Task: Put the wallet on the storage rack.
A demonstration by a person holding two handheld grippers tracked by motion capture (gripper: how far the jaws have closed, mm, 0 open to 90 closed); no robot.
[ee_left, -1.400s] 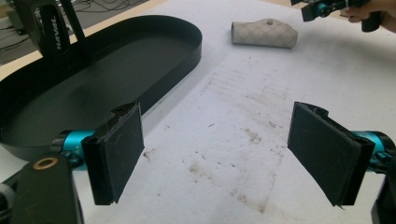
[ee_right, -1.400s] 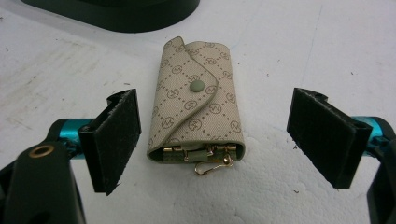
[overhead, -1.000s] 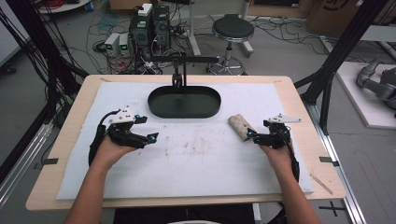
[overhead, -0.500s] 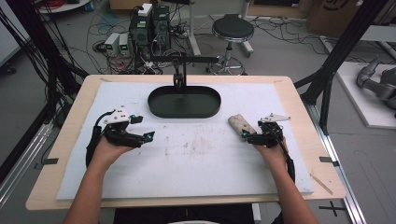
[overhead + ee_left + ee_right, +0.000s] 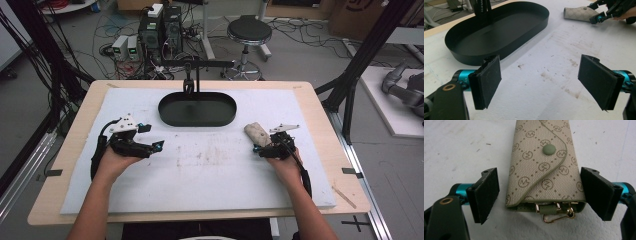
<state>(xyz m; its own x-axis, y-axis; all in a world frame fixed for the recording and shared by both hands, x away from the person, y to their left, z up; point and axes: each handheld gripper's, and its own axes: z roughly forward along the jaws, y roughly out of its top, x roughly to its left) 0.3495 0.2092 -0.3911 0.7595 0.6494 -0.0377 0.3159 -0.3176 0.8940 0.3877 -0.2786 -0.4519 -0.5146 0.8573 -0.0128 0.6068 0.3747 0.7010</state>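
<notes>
A beige monogram key pouch (image 5: 541,170) with a snap button lies flat on the white mat (image 5: 210,170), right of centre; a gold clasp pokes out of its near end. My right gripper (image 5: 540,192) straddles that near end. Its jaws have just been closing, the right pad (image 5: 596,192) is at the pouch's edge, and a gap remains at the left pad (image 5: 486,195). From above, the pouch (image 5: 256,132) lies just ahead of the right gripper (image 5: 264,146). My left gripper (image 5: 152,136) hovers open over bare mat at the left, its pads (image 5: 487,80) wide apart with nothing between them.
A black oval tray (image 5: 165,112) sits at the mat's far middle, with a black stand (image 5: 189,82) at its far rim. In the left gripper view the tray's wall (image 5: 506,48) is close ahead, and the pouch (image 5: 579,13) and right gripper (image 5: 607,11) lie farther off.
My right gripper has moved left and down toward the pouch, and its jaws now flank the pouch's near end. The left gripper has stayed put.
</notes>
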